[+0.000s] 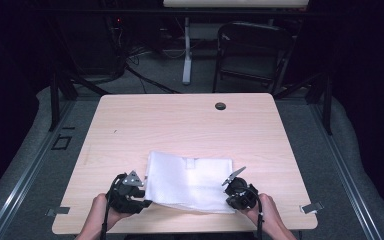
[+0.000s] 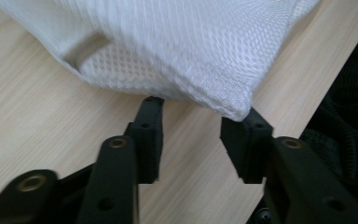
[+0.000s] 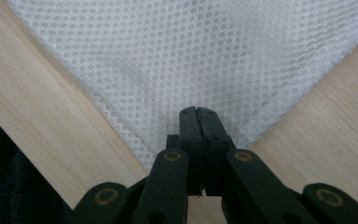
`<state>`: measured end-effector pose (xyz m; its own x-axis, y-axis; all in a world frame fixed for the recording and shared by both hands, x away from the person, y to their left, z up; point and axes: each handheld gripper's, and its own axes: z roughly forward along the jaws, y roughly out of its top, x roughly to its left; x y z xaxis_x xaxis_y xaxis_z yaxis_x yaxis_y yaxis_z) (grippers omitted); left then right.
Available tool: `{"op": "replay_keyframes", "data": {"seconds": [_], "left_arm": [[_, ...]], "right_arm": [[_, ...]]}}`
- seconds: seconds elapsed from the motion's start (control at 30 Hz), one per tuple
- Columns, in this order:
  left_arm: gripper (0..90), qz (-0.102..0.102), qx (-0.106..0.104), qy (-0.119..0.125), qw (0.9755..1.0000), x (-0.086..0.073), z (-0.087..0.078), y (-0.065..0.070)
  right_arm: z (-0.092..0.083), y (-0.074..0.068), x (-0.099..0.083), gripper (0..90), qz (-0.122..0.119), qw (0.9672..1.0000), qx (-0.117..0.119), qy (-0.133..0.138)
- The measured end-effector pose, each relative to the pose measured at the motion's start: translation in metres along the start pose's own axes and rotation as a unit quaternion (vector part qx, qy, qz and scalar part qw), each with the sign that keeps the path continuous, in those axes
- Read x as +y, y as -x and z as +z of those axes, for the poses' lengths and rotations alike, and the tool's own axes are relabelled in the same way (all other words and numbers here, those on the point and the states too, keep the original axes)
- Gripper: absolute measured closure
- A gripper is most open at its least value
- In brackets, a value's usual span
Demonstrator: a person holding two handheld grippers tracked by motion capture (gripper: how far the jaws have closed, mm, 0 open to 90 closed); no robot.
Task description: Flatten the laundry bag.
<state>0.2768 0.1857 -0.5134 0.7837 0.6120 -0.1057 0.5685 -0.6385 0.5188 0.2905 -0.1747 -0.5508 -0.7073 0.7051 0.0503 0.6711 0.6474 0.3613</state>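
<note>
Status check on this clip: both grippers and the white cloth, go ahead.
Left gripper open, fingers at the white mesh cloth corner. Right gripper shut on its other near corner. Table unobstructed.

Overhead light falls evenly on the pale wooden bench (image 1: 180,125), while the surrounding room is dim, almost black at both sides. The white mesh cloth (image 2: 191,42) is motion-blurred in the left gripper view and sharp in the right gripper view.

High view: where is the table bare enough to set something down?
The table is bare between the white mesh cloth and the far edge, apart from the cable hole. The near edge is crowded: left gripper, right gripper, cloth.
</note>
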Motion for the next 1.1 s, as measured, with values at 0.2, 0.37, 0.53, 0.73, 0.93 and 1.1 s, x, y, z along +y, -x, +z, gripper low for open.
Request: {"op": "replay_keyframes", "data": {"seconds": [0.2,0.37,0.53,0.73,0.93,1.1], "left_arm": [[37.4,-0.011,0.010,0.015,0.9998,-0.002,-0.007,-0.002],[25.3,-0.016,0.022,0.021,0.9994,0.000,-0.010,0.000],[19.4,-0.008,0.019,0.026,0.9994,-0.001,-0.011,0.000],[16.6,0.000,0.009,0.032,0.9994,0.007,-0.006,0.004],[14.9,0.011,0.001,0.032,0.9994,0.017,0.006,0.005],[14.9,0.025,-0.005,0.028,0.9993,0.031,0.020,0.005]], "right_arm": [[-0.005,0.002,0.002,76.0,-0.020,0.9998,0.007,0.000],[-0.012,0.002,0.002,62.6,-0.031,0.9993,0.015,0.015],[-0.014,0.003,0.001,56.1,-0.039,0.9989,0.023,0.015],[-0.016,-0.004,0.003,52.9,-0.064,0.9970,0.035,0.025],[-0.010,-0.013,0.006,50.1,-0.086,0.9954,0.036,0.025],[-0.001,-0.019,0.009,55.9,-0.095,0.9949,0.030,0.007]]}}
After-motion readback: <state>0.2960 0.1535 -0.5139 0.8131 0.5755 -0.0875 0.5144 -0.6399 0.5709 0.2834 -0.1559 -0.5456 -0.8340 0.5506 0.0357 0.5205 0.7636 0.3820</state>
